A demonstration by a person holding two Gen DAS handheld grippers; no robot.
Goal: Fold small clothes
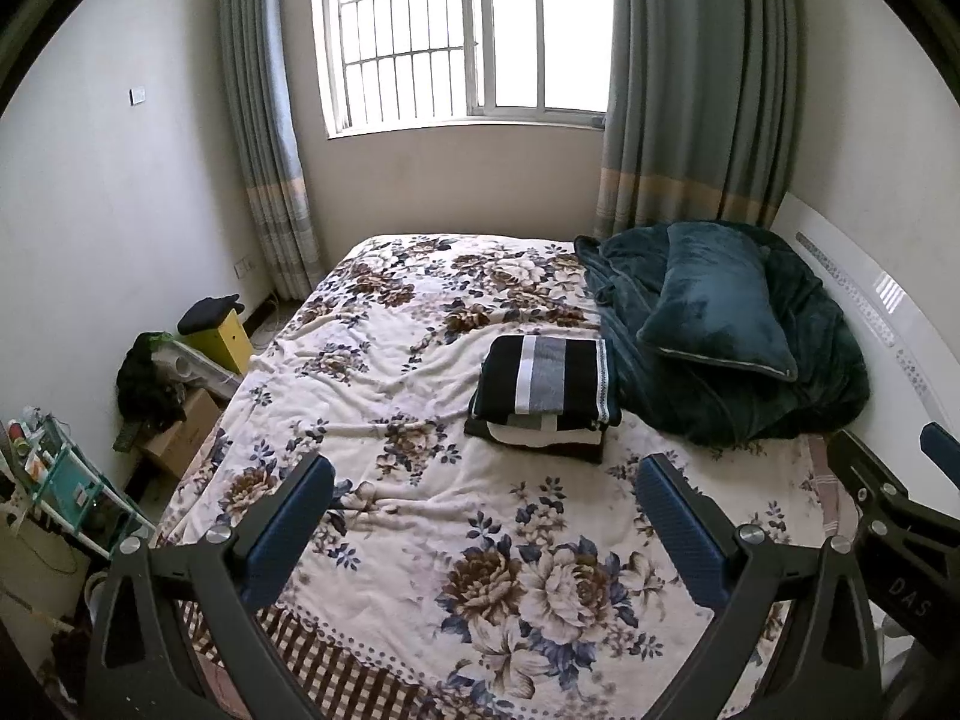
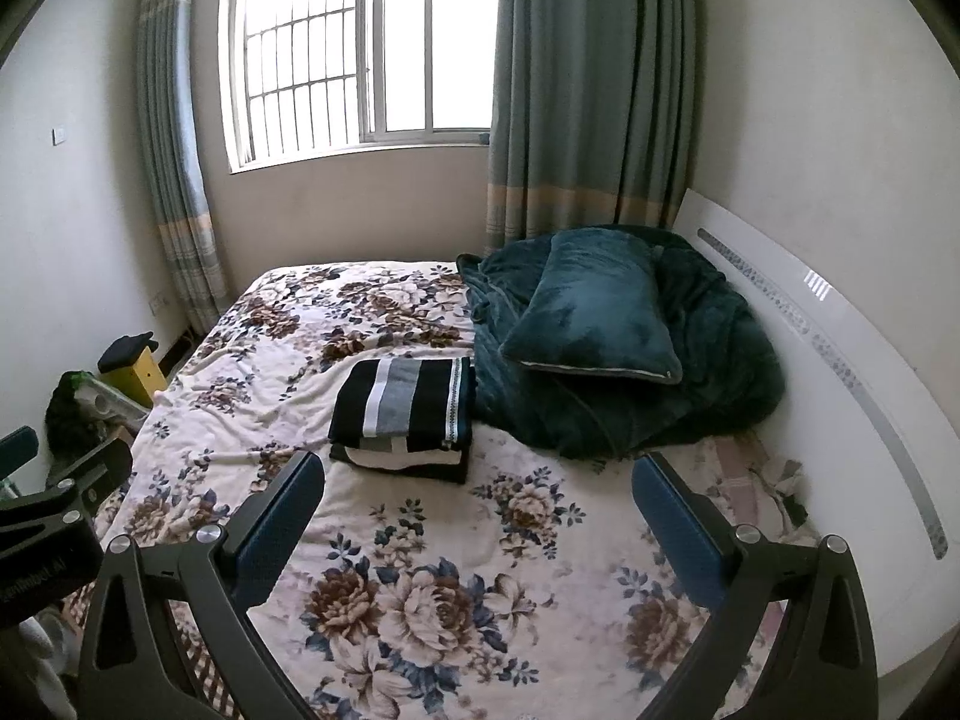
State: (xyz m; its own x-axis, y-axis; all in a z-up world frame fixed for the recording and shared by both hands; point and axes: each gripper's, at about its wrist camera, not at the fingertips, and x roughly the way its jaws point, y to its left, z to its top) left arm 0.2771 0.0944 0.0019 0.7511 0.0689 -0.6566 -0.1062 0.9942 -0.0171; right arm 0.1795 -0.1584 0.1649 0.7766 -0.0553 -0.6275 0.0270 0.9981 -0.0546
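A stack of folded clothes, black with white and grey stripes (image 1: 543, 396), lies on the floral bedspread (image 1: 420, 516) near the middle of the bed; it also shows in the right wrist view (image 2: 405, 411). My left gripper (image 1: 483, 480) is open and empty, held above the near part of the bed, short of the stack. My right gripper (image 2: 477, 477) is open and empty, also above the near part of the bed, just short of the stack. The right gripper's body shows at the right edge of the left wrist view (image 1: 900, 516).
A dark teal blanket with a pillow (image 1: 720, 312) is heaped at the bed's right, against the white headboard (image 2: 840, 348). Boxes, a yellow stool (image 1: 219, 330) and a cluttered shelf (image 1: 60, 480) stand on the floor at the left. Window and curtains are behind the bed.
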